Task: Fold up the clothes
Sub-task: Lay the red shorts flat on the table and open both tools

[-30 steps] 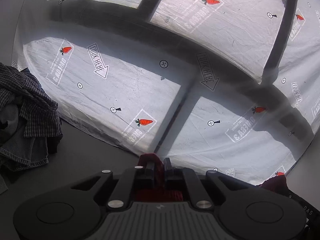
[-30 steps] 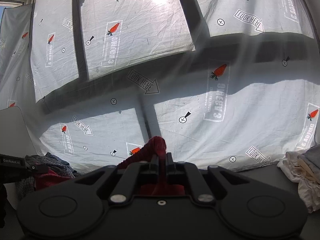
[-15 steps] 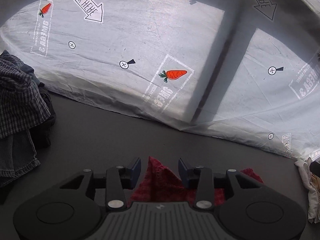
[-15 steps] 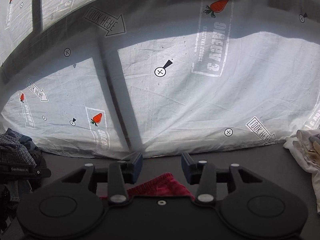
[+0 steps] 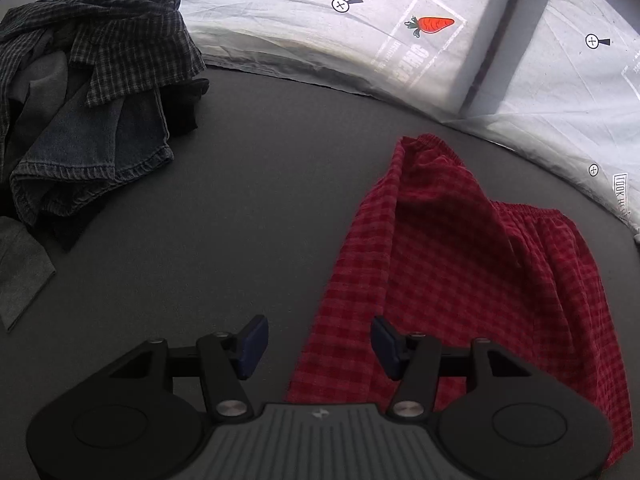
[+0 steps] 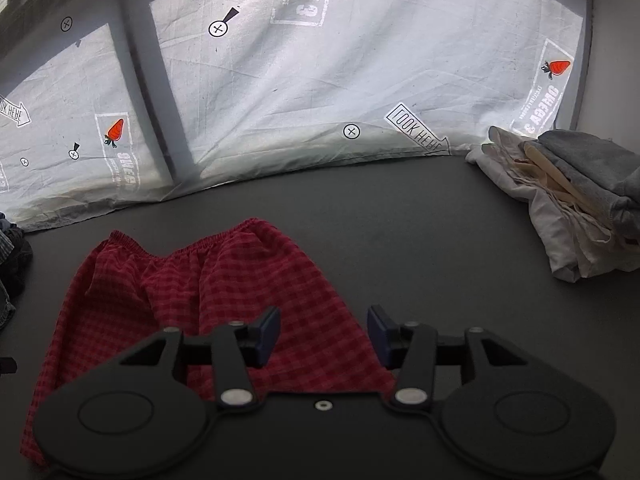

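Note:
Red checked shorts lie loosely spread on the dark grey table, their elastic waistband toward the white sheet. My left gripper hovers over the shorts' near left edge; its jaws are opening and the blue pads press on nothing. In the right wrist view the same shorts lie below my right gripper, whose jaws are also opening, with cloth under them but not pinched. The near hem is hidden behind both gripper bodies.
A heap of unfolded clothes, a dark checked shirt over denim, sits at the left. A stack of folded white and grey garments sits at the right. A white printed sheet borders the table's far side.
Both grippers came down from facing the sheet toward the table and went from shut on the red shorts to open. The shorts dropped and now lie spread on the table.

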A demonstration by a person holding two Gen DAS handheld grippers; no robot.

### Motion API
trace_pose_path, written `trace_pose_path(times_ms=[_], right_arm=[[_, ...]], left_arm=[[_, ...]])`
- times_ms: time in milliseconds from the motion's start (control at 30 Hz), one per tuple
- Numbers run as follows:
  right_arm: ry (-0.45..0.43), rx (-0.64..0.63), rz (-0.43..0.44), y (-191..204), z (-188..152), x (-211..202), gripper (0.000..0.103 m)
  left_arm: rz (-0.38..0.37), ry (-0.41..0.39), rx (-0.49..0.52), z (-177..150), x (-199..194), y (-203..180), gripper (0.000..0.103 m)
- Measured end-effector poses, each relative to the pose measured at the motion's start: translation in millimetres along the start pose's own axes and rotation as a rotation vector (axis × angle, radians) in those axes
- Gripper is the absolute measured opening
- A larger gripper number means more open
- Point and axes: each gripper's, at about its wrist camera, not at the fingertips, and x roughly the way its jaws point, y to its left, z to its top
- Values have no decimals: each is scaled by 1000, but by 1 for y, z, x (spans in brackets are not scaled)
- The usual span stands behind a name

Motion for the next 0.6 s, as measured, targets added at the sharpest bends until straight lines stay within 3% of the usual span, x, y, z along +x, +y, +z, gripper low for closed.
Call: trace_pose_path(times_ms=[267,433,467,500,533,600], right_arm=[[140,38,-137,-47,-66,27,50],[140,75,-109,-60,-82,33,47],[135,65,-112,-60,-82,32,37],[133,46,-112,-59,-82,31,12],[132,41,-105,-59,-81,31,0],[92,61,-129,-62,-80,23,1]], left_arm=[[0,51,45,-47,13,-5,65],[10,51,73,-51,19,-11,67],[20,49,80,-51,21,-12,67],[26,46,85,-51,22,-12,67],[32,43,91,-51,23,-13,67],[49,40,106,-52,25,-14,67]])
